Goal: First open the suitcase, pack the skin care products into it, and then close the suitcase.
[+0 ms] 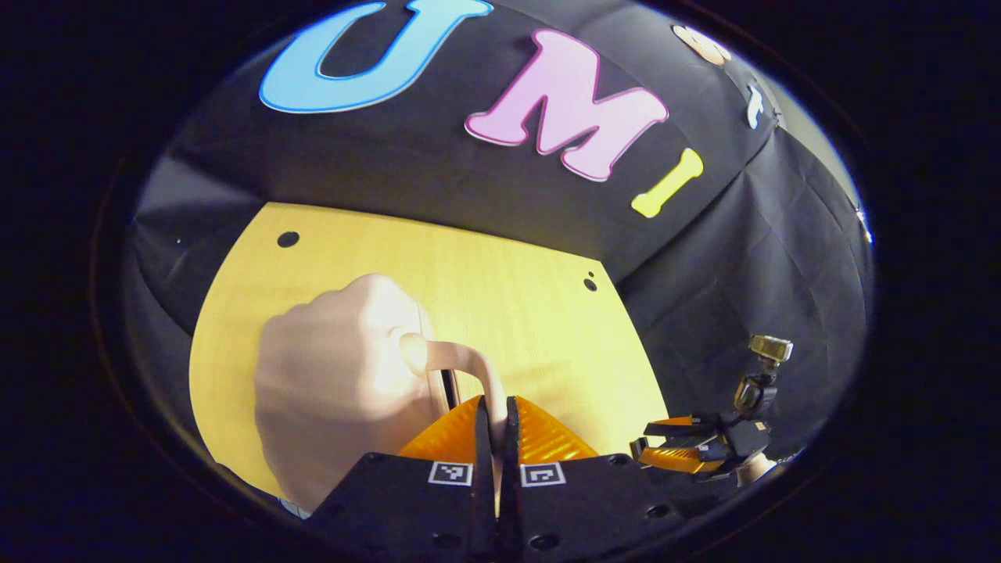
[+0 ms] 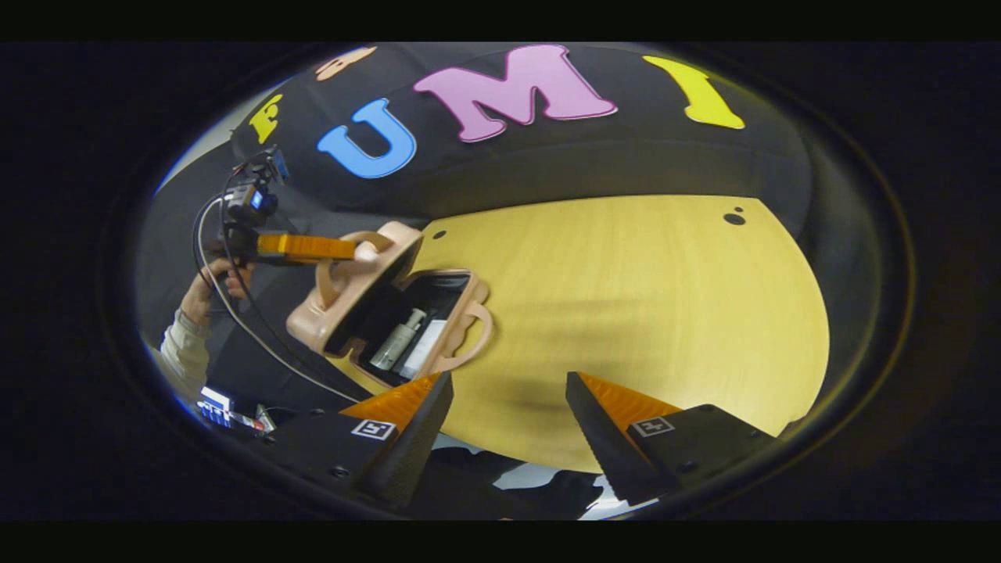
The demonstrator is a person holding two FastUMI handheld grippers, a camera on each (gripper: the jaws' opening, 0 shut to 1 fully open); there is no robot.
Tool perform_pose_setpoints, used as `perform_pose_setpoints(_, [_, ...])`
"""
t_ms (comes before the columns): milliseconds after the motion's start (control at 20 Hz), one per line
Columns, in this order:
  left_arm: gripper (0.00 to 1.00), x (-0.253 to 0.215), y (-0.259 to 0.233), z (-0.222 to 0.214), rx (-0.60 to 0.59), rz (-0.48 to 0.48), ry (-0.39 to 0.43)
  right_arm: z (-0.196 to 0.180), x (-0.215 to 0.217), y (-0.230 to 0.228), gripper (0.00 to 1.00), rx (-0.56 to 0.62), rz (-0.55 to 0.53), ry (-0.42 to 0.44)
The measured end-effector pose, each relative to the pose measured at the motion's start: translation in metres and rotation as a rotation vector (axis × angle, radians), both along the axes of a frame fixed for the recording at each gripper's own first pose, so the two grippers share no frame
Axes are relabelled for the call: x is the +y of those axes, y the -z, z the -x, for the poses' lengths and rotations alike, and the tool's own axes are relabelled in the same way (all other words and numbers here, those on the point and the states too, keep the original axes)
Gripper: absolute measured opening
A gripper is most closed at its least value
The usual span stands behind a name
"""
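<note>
While left gripper (image 1: 494, 426) jaws pinch smooth pink suitcase (image 2: 383, 301) lid's looped handle (image 1: 469, 367), right gripper (image 2: 508, 422) jaws gape

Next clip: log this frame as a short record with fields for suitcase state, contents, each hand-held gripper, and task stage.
suitcase: pink case on the wooden table, lid partly raised
contents: a bottle and a white item lie inside
left hand-held gripper: shut on the lid handle
right hand-held gripper: open, holding nothing, off to the side of the case
task stage: products look packed; lid not yet shut, likely being closed
</note>
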State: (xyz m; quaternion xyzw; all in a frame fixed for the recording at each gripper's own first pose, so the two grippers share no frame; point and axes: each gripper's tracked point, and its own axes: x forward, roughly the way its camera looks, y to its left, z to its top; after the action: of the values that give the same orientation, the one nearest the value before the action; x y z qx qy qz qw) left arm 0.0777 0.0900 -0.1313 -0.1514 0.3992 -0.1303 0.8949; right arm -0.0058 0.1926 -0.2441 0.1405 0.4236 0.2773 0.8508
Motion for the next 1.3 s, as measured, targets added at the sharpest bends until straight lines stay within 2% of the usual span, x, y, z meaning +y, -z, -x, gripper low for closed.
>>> perform_pose_setpoints(50, [0.08, -0.014, 0.021, 0.001, 0.022, -0.009, 0.018, -0.001, -0.007, -0.001, 0.93, -0.002, -0.002, 0.017])
perform_pose_setpoints(250, [0.08, -0.049, 0.096, 0.000, 0.157, -0.059, 0.049, -0.001, -0.028, -0.006, 0.93, -0.001, -0.015, 0.078])
perform_pose_setpoints(300, [0.08, -0.059, 0.111, 0.001, 0.192, -0.045, 0.054, -0.001, -0.034, -0.005, 0.93, -0.003, -0.005, 0.088])
perform_pose_setpoints(400, [0.09, -0.064, 0.122, 0.002, 0.205, -0.040, 0.067, -0.001, -0.044, -0.005, 0.93, -0.012, 0.018, 0.111])
perform_pose_setpoints(500, [0.17, -0.060, 0.131, 0.005, 0.197, -0.116, 0.084, -0.011, -0.053, 0.000, 0.93, -0.015, 0.024, 0.144])
perform_pose_setpoints(550, [0.40, -0.060, 0.131, 0.005, 0.172, -0.154, 0.093, -0.011, -0.055, 0.000, 0.93, -0.013, 0.024, 0.161])
perform_pose_setpoints(700, [0.72, -0.073, 0.107, 0.001, 0.087, -0.162, 0.083, -0.018, -0.060, -0.001, 0.93, -0.036, 0.036, 0.204])
perform_pose_setpoints(750, [0.94, -0.074, 0.105, -0.003, 0.046, -0.195, 0.065, -0.020, -0.062, -0.003, 0.93, -0.063, 0.045, 0.211])
perform_pose_setpoints(800, [1.00, -0.070, 0.100, -0.003, 0.002, -0.255, 0.046, -0.023, -0.064, -0.005, 0.93, -0.089, 0.055, 0.218])
perform_pose_setpoints(900, [0.97, -0.070, 0.082, -0.005, -0.074, -0.310, -0.001, -0.030, -0.065, -0.012, 0.94, -0.131, 0.045, 0.224])
perform_pose_setpoints(950, [0.97, -0.079, 0.066, -0.004, -0.120, -0.289, -0.025, -0.035, -0.065, -0.020, 0.94, -0.162, 0.038, 0.220])
perform_pose_setpoints(1000, [0.97, -0.087, 0.049, -0.001, -0.169, -0.261, -0.059, -0.041, -0.071, -0.025, 0.85, -0.203, 0.055, 0.229])
perform_pose_setpoints(1050, [0.97, -0.090, 0.034, 0.003, -0.212, -0.247, -0.104, -0.049, -0.082, -0.031, 0.87, -0.250, 0.081, 0.238])
perform_pose_setpoints(1100, [0.97, -0.095, 0.015, 0.009, -0.257, -0.241, -0.150, -0.056, -0.090, -0.043, 0.97, -0.304, 0.084, 0.243])
perform_pose_setpoints(1200, [0.97, -0.101, -0.023, 0.023, -0.367, -0.243, -0.219, -0.071, -0.101, -0.069, 0.97, -0.406, 0.059, 0.272])
perform_pose_setpoints(1300, [0.97, -0.104, -0.058, 0.042, -0.478, -0.297, -0.274, -0.077, -0.113, -0.092, 0.97, -0.488, 0.057, 0.279])
